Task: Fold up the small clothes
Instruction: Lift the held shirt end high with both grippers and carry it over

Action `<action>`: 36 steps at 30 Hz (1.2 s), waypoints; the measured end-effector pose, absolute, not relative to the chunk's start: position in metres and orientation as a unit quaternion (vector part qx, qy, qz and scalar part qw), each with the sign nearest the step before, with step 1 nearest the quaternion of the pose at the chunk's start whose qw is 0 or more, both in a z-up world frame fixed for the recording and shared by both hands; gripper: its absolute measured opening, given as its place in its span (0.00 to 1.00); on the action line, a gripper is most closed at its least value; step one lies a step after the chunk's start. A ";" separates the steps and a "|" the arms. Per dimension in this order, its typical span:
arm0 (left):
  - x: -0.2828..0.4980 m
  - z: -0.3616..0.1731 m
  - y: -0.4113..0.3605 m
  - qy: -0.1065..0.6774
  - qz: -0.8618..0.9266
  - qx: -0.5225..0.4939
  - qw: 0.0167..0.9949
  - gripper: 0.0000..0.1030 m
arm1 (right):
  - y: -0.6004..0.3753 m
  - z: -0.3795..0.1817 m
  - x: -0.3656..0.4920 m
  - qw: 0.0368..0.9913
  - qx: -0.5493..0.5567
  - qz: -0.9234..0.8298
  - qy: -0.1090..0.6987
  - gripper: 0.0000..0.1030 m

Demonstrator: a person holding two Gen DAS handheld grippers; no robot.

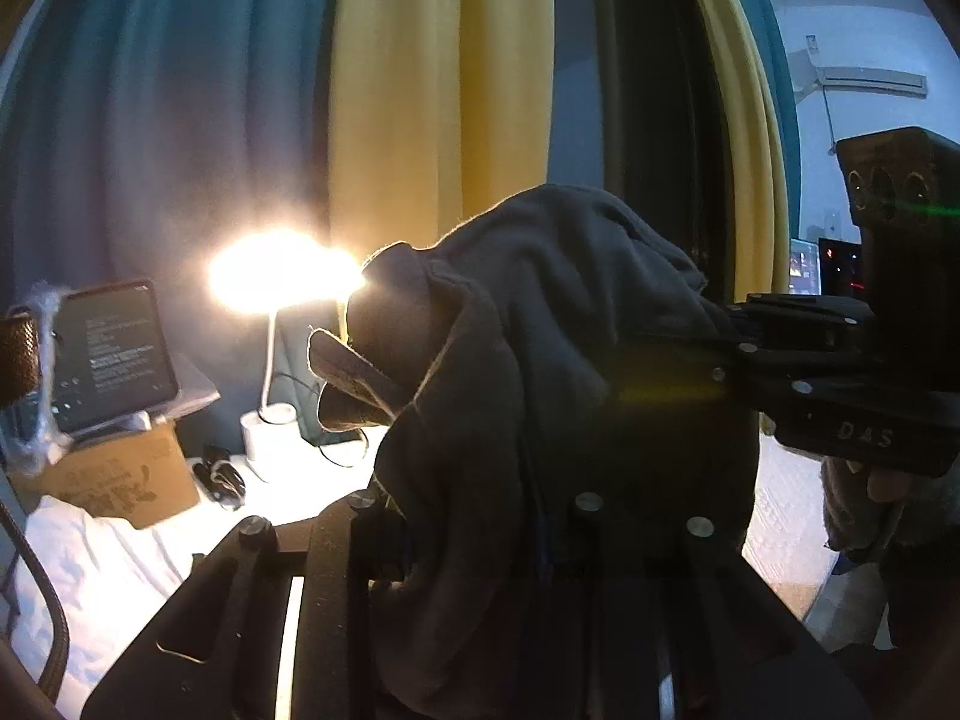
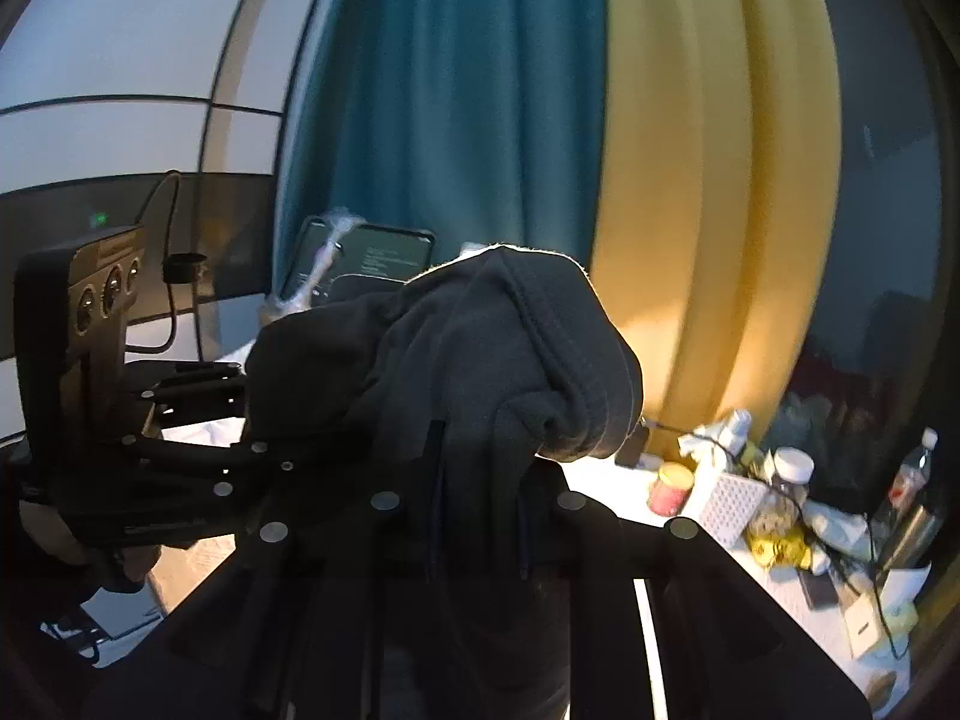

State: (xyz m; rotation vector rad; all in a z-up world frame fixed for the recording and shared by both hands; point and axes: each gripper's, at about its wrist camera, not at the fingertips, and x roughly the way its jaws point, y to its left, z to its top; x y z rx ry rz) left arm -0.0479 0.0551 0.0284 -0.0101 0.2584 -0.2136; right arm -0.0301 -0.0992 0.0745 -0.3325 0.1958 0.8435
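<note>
Fingers of the left gripper (image 1: pixel 480 540) and the right gripper (image 2: pixel 474 516) each pinch the dark garment (image 1: pixel 540 330), bunched at frame centre, lifted off the table (image 1: pixel 288 480). This looks like the lift-and-spread step; next, draw the grippers apart to find edges, then lay it flat.

Your left tool (image 2: pixel 198 420) and right tool (image 1: pixel 774 354) are matte black linkages studded with round silver screws; each carries a boxy black camera block, and the right shows faint lettering.
</note>
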 end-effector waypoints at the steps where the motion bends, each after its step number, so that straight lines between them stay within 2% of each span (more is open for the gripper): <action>1: -0.050 0.030 0.058 0.125 -0.104 -0.005 0.987 0.25 | -0.097 0.077 -0.033 0.894 -0.161 0.409 0.089 0.19; 15: -0.093 0.048 0.088 0.091 -0.056 0.017 0.994 0.25 | -0.068 0.094 -0.069 0.876 -0.165 0.451 0.045 0.19; 25: -0.131 0.056 0.113 0.099 -0.016 0.071 0.992 0.25 | -0.043 0.099 -0.098 0.850 -0.175 0.496 0.026 0.19; 36: -0.148 0.044 0.133 0.128 0.012 0.060 0.990 0.25 | -0.018 0.086 -0.119 0.822 -0.185 0.536 0.040 0.19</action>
